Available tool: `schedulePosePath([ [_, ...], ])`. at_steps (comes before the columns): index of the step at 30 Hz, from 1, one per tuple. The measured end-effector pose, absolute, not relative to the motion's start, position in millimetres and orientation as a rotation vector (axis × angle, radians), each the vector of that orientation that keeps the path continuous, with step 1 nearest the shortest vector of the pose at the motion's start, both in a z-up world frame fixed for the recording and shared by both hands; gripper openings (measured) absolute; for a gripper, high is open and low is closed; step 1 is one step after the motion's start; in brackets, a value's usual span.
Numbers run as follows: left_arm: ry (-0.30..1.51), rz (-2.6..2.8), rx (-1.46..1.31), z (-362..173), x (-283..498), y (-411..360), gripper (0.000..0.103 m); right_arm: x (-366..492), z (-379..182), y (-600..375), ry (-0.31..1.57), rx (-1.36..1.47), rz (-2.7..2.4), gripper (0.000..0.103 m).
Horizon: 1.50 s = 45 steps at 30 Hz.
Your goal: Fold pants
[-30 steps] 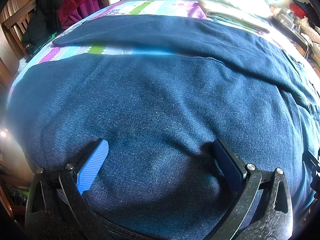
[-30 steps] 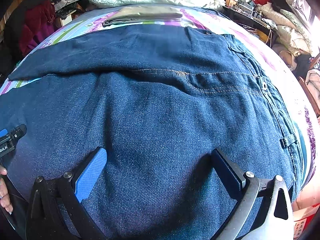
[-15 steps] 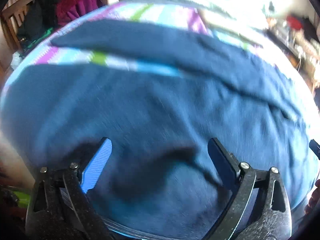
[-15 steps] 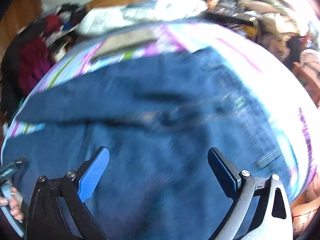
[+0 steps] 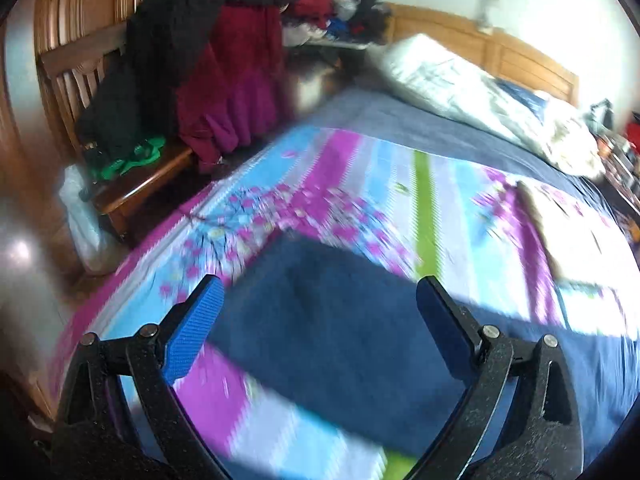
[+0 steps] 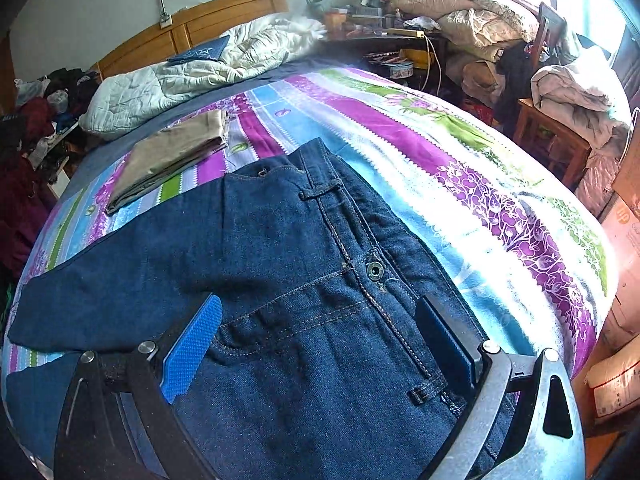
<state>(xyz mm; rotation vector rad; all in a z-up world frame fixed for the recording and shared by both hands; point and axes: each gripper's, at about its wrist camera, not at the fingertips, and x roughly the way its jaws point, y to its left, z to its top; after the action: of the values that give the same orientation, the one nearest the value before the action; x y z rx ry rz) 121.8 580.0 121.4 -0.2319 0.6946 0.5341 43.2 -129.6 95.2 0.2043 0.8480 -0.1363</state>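
1. The dark blue jeans (image 6: 288, 264) lay flat on the bed, on top of the striped bedspread (image 6: 460, 168). The waist end with the metal button (image 6: 375, 269) was just in front of the right tool, and one leg stretched far out to the left.
2. In the left wrist view, the end of a jeans leg (image 5: 332, 320) lay on the bedspread (image 5: 352, 184). That picture was blurry, so the hem edge was hard to see.
3. The right tool (image 6: 320, 340) was spread wide over the waist part. It pinched nothing.
4. The left tool (image 5: 320, 320) was spread wide over the leg end. It pinched nothing too.
5. A folded tan cloth (image 6: 172, 156) lay further up the bed, near the jeans but not touching them. A white quilt (image 6: 192, 80) was bunched by the wooden headboard (image 6: 192, 28).
6. A chair piled with dark and red clothes (image 5: 208, 72) stood beside the bed.
7. I think the fold had not started.
8. The denim looked thick and heavy. If a tool grabbed only a little bit of the edge, the cloth could slip out.
9. If a tool pinched the bedspread too, it could lift along with the jeans.
10. If the two tools lifted unevenly, the fold could come out crooked.
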Motion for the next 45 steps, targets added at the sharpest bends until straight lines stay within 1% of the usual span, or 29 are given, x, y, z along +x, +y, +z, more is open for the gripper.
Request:
schedulePosePath([
  [4,0.780,0.544,-0.268,89,171,629,0.094,59,81,-119,0.913,0.198,-0.154,0.099],
  [6,0.822,0.544,-0.252,64,196,650,0.087,67,77,-116,0.935,0.194,-0.161,0.097],
  [8,0.852,0.545,-0.261,38,212,661,0.084,74,77,-115,0.943,0.185,-0.170,0.096],
  [9,0.857,0.543,-0.263,38,218,665,0.082,79,77,-114,0.945,0.181,-0.174,0.095],
  [10,0.867,0.554,-0.258,30,223,670,0.081,82,78,-114,0.943,0.177,-0.177,0.095],
  [12,0.875,0.576,-0.255,12,229,677,0.075,88,81,-114,0.935,0.163,-0.180,0.094],
  [13,0.876,0.574,-0.261,8,229,680,0.074,90,83,-114,0.931,0.157,-0.179,0.093],
  [14,0.862,0.560,-0.282,1,227,683,0.074,93,84,-113,0.927,0.149,-0.181,0.093],
  [15,0.833,0.552,-0.296,3,223,683,0.070,95,84,-113,0.924,0.145,-0.182,0.093],
  [16,0.816,0.535,-0.316,3,220,684,0.066,98,85,-113,0.919,0.141,-0.182,0.093],
  [17,0.805,0.518,-0.327,3,217,685,0.054,102,85,-114,0.908,0.137,-0.184,0.092],
  [18,0.794,0.504,-0.334,3,216,686,0.037,105,86,-115,0.899,0.135,-0.186,0.092],
  [19,0.784,0.481,-0.343,4,213,685,0.033,108,86,-116,0.891,0.133,-0.188,0.092],
  [21,0.779,0.463,-0.338,6,207,681,0.023,117,86,-119,0.879,0.130,-0.187,0.092],
  [24,0.777,0.458,-0.317,8,206,674,0.017,135,90,-122,0.837,0.118,-0.171,0.092],
  [27,0.767,0.473,-0.289,13,204,667,0.015,164,94,-123,0.792,0.085,-0.126,0.092],
  [30,0.727,0.491,-0.315,21,198,664,0.014,211,93,-124,0.774,0.071,-0.049,0.092],
  [34,0.673,0.518,-0.391,33,182,661,0.014,276,79,-125,0.800,0.046,-0.013,0.093],
  [37,0.681,0.529,-0.400,37,183,658,0.013,320,57,-131,0.853,0.035,-0.039,0.093],
  [39,0.684,0.537,-0.412,39,182,657,0.013,342,44,-139,0.886,0.061,-0.068,0.087],
  [41,0.682,0.542,-0.426,40,181,655,0.013,356,32,-152,0.912,0.154,-0.085,0.085],
  [43,0.685,0.547,-0.430,41,181,655,0.013,362,21,-163,0.943,0.244,-0.101,0.076],
  [44,0.685,0.550,-0.432,41,181,654,0.013,362,14,-167,0.961,0.288,-0.099,0.064],
  [45,0.684,0.551,-0.435,42,180,654,0.013,362,8,-171,0.976,0.314,-0.109,0.049],
])
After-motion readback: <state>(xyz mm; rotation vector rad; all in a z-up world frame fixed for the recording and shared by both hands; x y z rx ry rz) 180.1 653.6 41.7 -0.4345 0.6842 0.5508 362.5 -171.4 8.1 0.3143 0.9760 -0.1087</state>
